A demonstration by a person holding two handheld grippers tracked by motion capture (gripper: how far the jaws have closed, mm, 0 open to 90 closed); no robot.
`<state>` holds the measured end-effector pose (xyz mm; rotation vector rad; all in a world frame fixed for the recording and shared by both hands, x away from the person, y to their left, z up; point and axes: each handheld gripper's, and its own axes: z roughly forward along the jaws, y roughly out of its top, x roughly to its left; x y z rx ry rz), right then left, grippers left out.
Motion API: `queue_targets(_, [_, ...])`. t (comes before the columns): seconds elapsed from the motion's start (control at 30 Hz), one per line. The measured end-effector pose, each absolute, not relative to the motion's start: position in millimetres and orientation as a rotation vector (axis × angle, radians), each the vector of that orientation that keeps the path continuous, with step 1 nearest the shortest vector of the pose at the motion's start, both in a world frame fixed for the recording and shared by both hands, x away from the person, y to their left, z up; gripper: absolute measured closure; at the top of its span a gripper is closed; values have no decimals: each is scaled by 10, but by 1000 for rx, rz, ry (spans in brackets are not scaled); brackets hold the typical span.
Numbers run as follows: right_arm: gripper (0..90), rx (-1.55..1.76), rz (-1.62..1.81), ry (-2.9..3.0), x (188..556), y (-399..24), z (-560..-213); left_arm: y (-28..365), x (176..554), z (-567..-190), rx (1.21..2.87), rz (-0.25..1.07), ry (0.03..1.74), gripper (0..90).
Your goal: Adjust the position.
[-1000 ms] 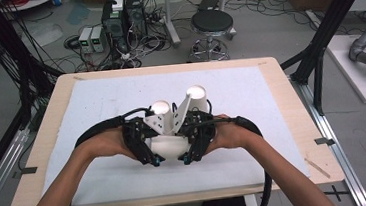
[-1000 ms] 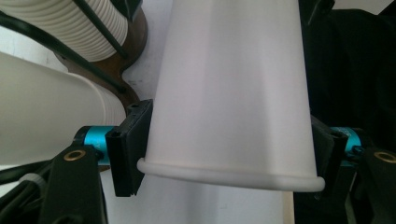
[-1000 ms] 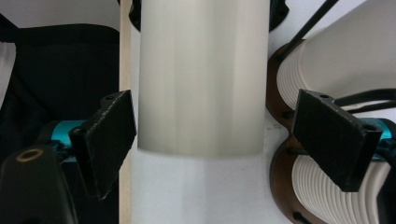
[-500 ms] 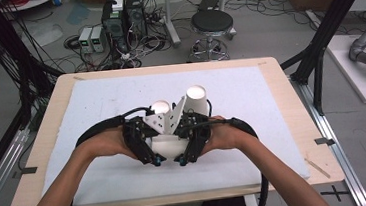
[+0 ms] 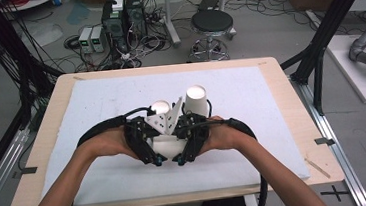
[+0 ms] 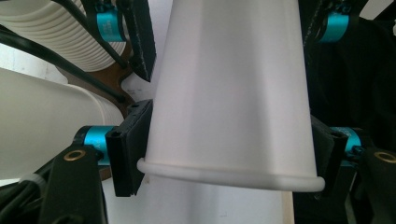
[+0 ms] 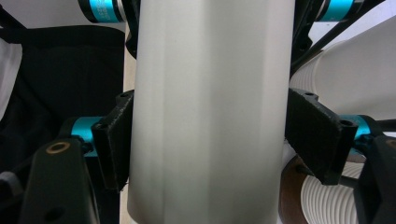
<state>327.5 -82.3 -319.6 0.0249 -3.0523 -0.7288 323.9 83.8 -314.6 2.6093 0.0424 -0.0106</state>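
Left gripper (image 5: pixel 156 158) sat at mid-table w/ jaws clenched on the white paper cup (image 5: pixel 168 145), pads pressing its sides just above the rolled rim in the left gripper view (image 6: pixel 229 93). Cup lay between both grippers, just above the white foam table mat (image 5: pixel 96 105). Right gripper (image 5: pixel 180 158) faced it; its jaws had just been closing, pads now touching the same cup's sides (image 7: pixel 210 112). Behind stood two stacks of white paper cups (image 5: pixel 197 100), upside down, near the hands.

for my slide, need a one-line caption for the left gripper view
Left hand-held gripper clamped on a white paper cup just above its rolled rim, cup stacks lying behind.
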Motion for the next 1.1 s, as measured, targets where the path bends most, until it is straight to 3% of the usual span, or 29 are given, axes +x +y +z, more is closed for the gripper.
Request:
queue_targets(0.03, [247, 19, -730, -3047, 3269, -820, -3198, 845, 3273, -3120, 2654, 19, -18, 293])
queue_targets(0.2, [338, 38, -741, -3051, 3257, -818, -3196, 850, 3257, -3147, 2627, 2, 49, 294])
queue_targets(0.87, [368, 16, -754, -3067, 3254, -830, -3179, 860, 3259, -3138, 2611, 7, 58, 310])
queue_targets(1.1, [366, 12, -755, -3068, 3260, -840, -3172, 859, 3274, -3139, 2603, -7, 51, 276])
